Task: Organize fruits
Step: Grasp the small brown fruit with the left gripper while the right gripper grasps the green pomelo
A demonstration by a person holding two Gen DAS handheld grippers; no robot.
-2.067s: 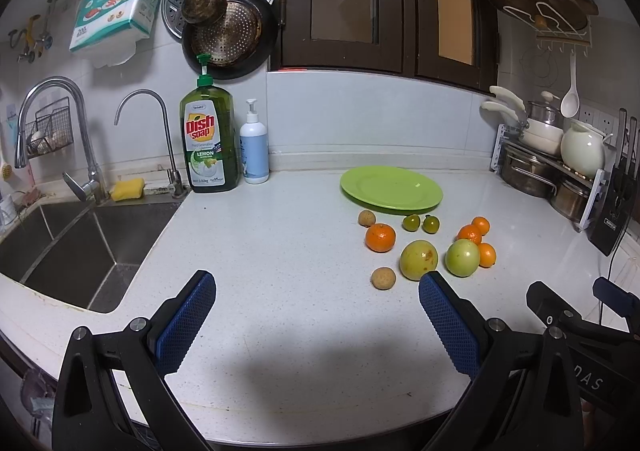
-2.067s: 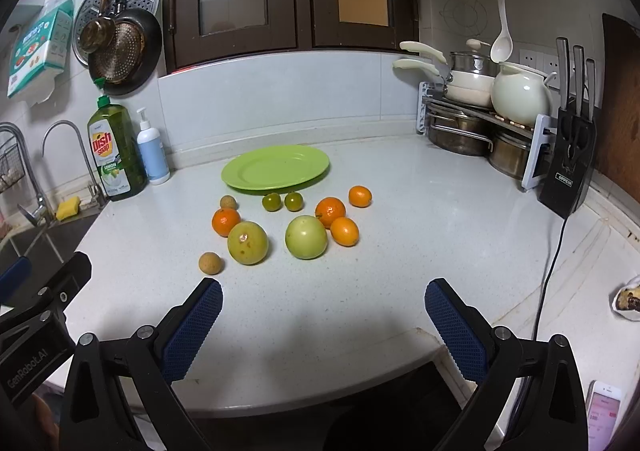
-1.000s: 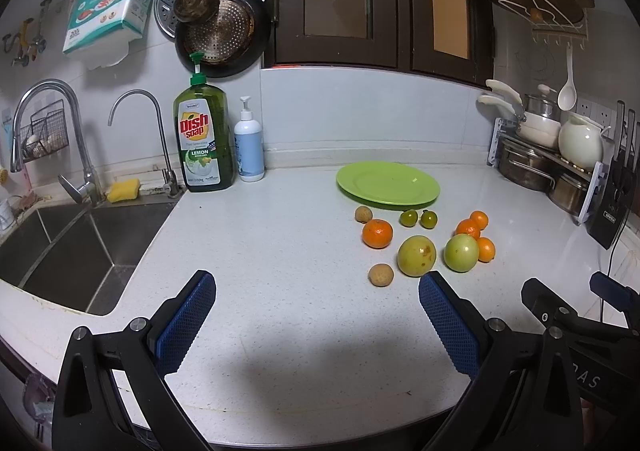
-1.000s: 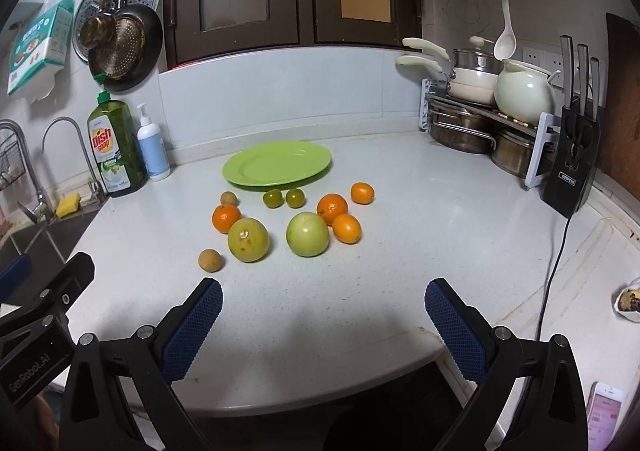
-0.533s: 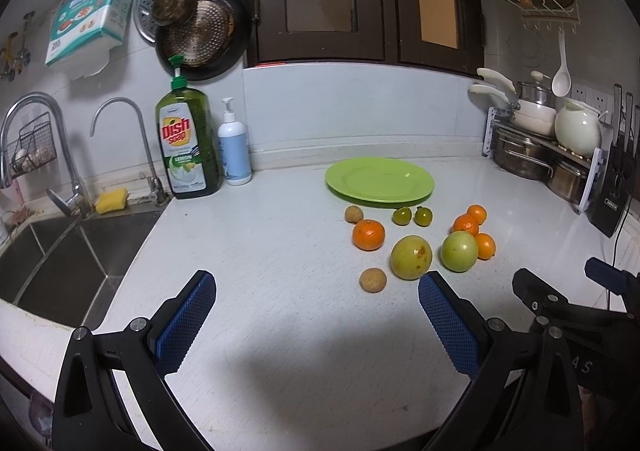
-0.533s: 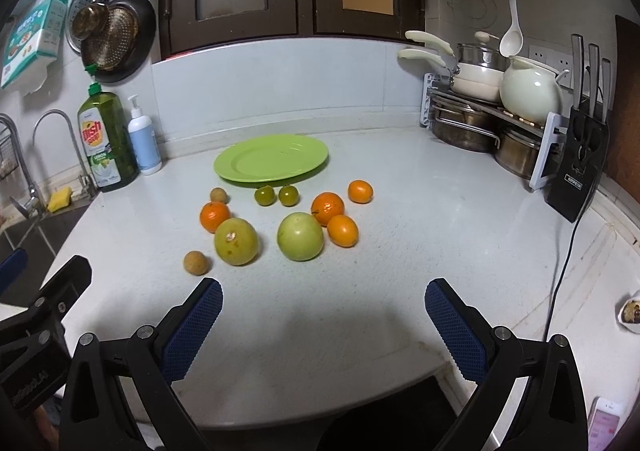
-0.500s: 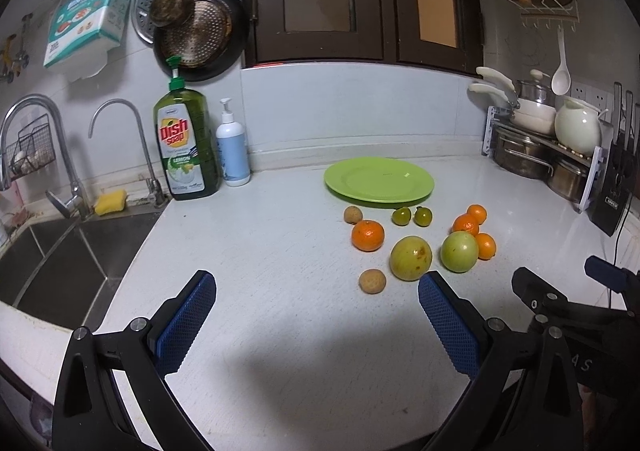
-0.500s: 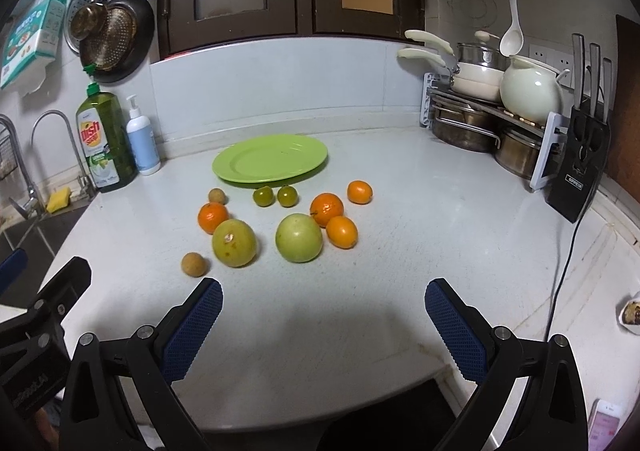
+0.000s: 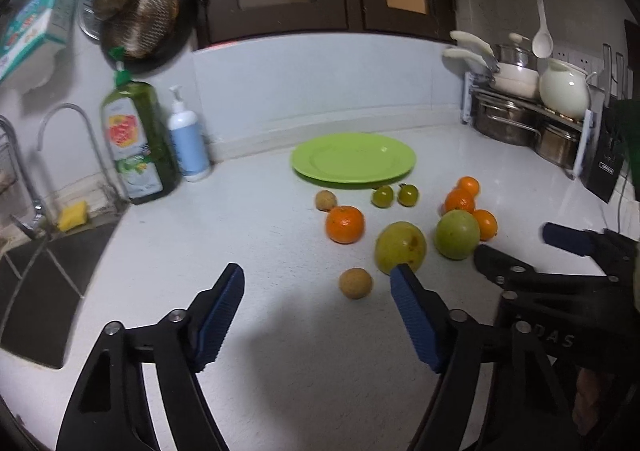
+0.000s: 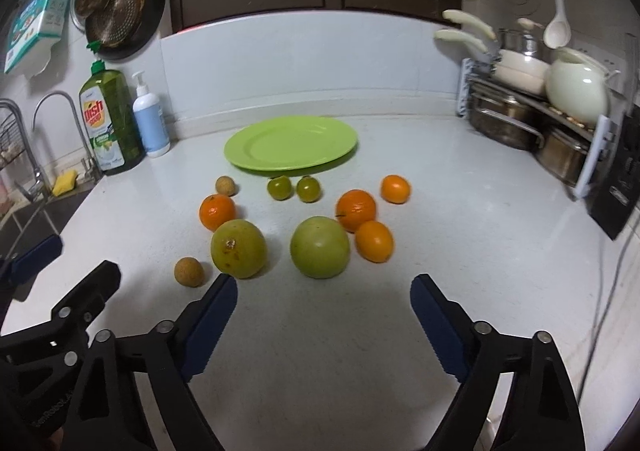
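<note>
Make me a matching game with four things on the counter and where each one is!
Things:
1. plate
2. soap bottle
3. kettle
4. green apple

Places:
A. up on the metal rack at the right
B. nearest the right gripper, in front of its open fingers
C. by the tap, left of the white pump bottle
D. behind all the fruit, with nothing on it

Pairs: 1-D, 2-C, 3-A, 4-B
</note>
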